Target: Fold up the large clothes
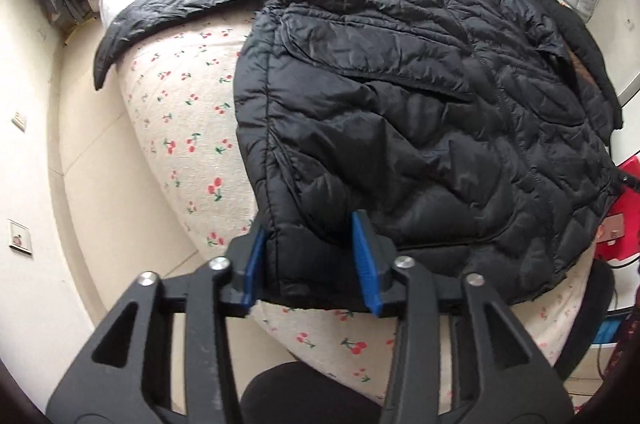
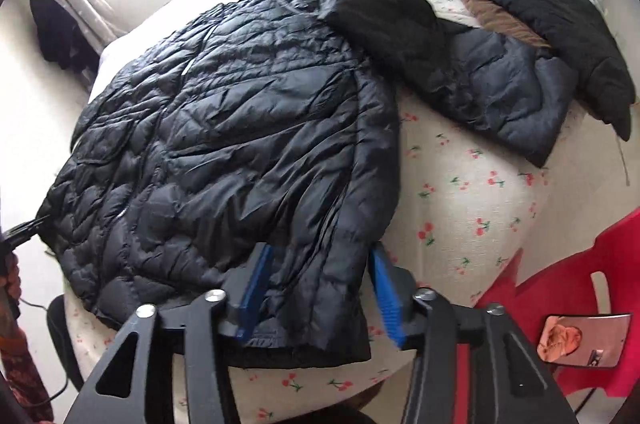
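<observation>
left tool (image 1: pixel 310 256) spread astride jacket (image 1: pixel 420 111) hem | right tool (image 2: pixel 318 288) likewise, maybe touching | right view only: grey jacket (image 2: pixel 504 99)

We see jacket (image 2: pixel 224 143) flat on bed (image 2: pixel 472 207); second jacket (image 2: pixel 492 91) at 2 o'clock, chair (image 2: pixel 560 304) at 4.
</observation>
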